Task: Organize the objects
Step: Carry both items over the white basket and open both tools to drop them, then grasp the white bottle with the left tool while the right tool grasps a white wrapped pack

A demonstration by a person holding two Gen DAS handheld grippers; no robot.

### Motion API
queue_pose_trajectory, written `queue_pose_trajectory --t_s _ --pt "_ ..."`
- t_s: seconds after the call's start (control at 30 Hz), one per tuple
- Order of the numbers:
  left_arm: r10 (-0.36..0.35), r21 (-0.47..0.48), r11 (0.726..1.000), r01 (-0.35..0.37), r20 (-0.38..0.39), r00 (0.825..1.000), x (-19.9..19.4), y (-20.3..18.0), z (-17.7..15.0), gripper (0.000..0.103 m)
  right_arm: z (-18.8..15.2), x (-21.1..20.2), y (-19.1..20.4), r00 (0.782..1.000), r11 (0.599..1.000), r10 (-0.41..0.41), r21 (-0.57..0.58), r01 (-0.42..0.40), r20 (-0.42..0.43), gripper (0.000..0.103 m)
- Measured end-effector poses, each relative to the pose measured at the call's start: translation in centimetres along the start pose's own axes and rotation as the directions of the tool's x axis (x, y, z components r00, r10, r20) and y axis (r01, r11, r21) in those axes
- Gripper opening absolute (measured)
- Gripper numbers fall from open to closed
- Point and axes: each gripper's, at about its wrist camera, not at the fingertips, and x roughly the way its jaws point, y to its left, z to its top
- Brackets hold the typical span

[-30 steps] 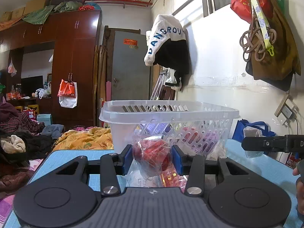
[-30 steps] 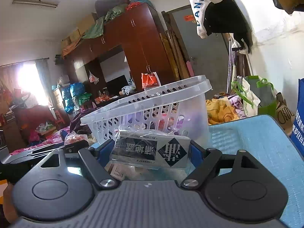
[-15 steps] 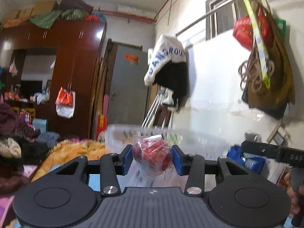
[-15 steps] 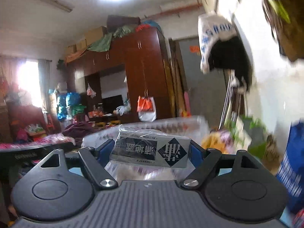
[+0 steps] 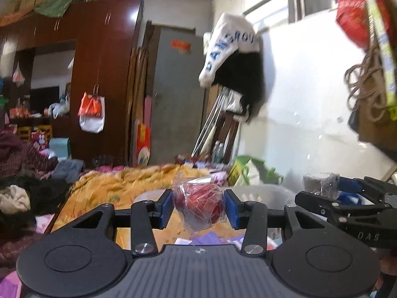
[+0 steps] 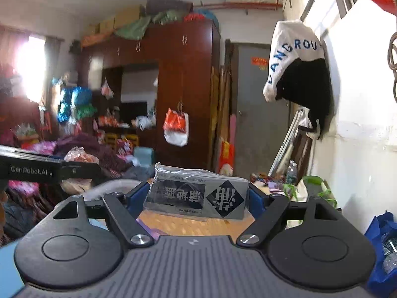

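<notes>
Holding the wrapped red ball point(image 5: 198, 204) in your left gripper point(image 5: 198, 207) and the grey packet point(image 6: 198, 197) clamped crosswise in your right gripper point(image 6: 198, 198), you find the white basket point(image 5: 263, 193) low in frame, just beyond both.

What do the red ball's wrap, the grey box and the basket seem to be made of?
Red ball: wrap looks like thin clear film, crinkled and glinting. Grey box: probably printed card under glossy wrinkled film. Basket: whitish, likely translucent plastic; blurred here.

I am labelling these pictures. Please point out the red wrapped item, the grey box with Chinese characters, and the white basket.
red wrapped item point(image 5: 198, 204), left wrist view, middle of its red body.
grey box point(image 6: 198, 198), right wrist view, centre of its printed front face.
white basket point(image 5: 263, 193), left wrist view, far rim.
</notes>
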Motion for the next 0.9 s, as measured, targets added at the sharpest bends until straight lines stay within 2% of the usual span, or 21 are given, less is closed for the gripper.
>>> queue_pose_trajectory --t_s 0.07,0.1,0.13,0.17,0.2,0.27,0.33,0.43,0.53,0.67,0.77,0.9 --pt "-0.002 0.003 1.000 0.002 -0.029 1.000 1.2 -0.1 -0.1 0.048 -0.4 0.2 -0.1 1.000 1.000 0.005 0.011 -0.005 -0.009 0.084" --pt "-0.003 0.005 1.000 0.003 -0.038 0.999 1.8 -0.2 -0.1 0.053 -0.5 0.1 -0.2 1.000 1.000 0.026 0.014 -0.025 -0.013 0.085" --pt "-0.001 0.009 1.000 0.002 -0.041 0.999 2.0 -0.2 -0.1 0.061 -0.7 0.0 -0.1 0.999 0.999 0.049 0.012 -0.049 -0.022 0.093" --pt "0.005 0.017 1.000 -0.005 -0.044 0.999 2.3 -0.4 -0.3 0.080 -0.7 -0.3 0.1 0.999 0.999 0.039 0.008 -0.039 -0.020 0.101" --pt "0.020 0.025 1.000 -0.019 -0.038 0.999 2.2 -0.5 -0.5 0.085 -0.8 -1.1 0.2 1.000 1.000 0.007 0.003 -0.007 0.002 0.103" --pt "0.043 0.055 0.998 -0.042 -0.018 0.999 1.4 -1.0 -0.9 0.085 -0.8 -2.8 0.4 0.999 1.000 0.022 0.002 -0.022 0.041 0.103" --pt "0.034 0.065 0.997 -0.033 -0.011 0.999 0.1 -1.1 -1.2 0.085 -1.3 -4.7 0.3 0.997 0.997 0.069 0.041 -0.070 0.033 0.103" --pt "0.011 0.050 0.999 -0.012 0.032 0.999 -3.6 -0.7 -2.6 0.085 -3.2 -7.3 -0.3 0.996 0.988 0.085 0.133 -0.079 -0.040 0.103" --pt "-0.034 0.012 0.999 0.033 0.038 0.999 -6.9 -0.1 -5.3 0.091 -6.5 -8.6 -0.4 0.987 0.984 0.113 0.149 -0.095 -0.116 0.103" --pt "-0.060 -0.032 0.998 0.059 -0.025 0.998 -8.2 0.3 -9.4 0.091 -9.8 -8.7 -0.5 0.973 0.984 0.115 0.156 -0.084 -0.201 0.103" --pt "-0.053 0.020 0.998 0.056 -0.115 0.992 -7.6 -0.6 -11.9 0.091 -10.3 -7.9 -0.9 0.961 0.978 0.136 0.187 -0.091 -0.239 0.103" --pt "-0.017 0.076 0.997 0.028 -0.144 0.989 -6.3 -1.7 -12.7 0.091 -9.5 -7.0 -0.7 0.962 0.974 0.157 0.196 -0.113 -0.222 0.103"
